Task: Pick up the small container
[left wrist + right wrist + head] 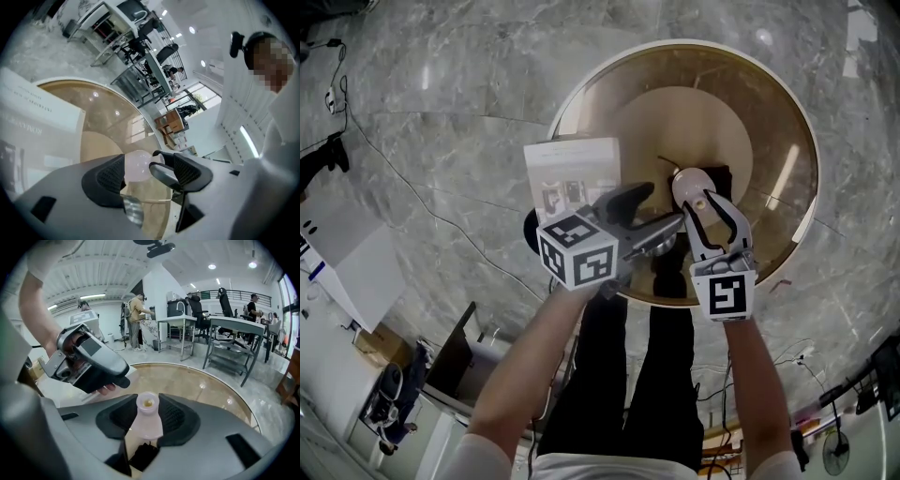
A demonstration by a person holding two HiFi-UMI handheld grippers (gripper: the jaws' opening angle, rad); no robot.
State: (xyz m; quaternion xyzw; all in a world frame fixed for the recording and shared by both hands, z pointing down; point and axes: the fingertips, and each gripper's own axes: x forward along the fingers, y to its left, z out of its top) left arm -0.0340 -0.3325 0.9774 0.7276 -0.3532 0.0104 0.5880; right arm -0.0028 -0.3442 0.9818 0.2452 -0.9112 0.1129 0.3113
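pinching the container (149, 425) in the right hand-held gripper (148, 409), pressed both dark pads (176, 418) against its pale pink neck. held it upright, open mouth up, over a black patch (143, 455) on the round surface (201, 380); could not tell whether it rested there or hung clear. placed it, by the head view, near the middle of that glossy tan surface. had the left hand-held gripper (140, 171) spread wide and gripping nothing, jaws aimed at the container from the left, with its rounded pink body showing in the gap between them. could not tell whether the jaws touched it. found a white box (572, 173) on the surface, just left of both grippers. saw grey marble floor (441, 122) around the surface, desks (234, 329) beyond.
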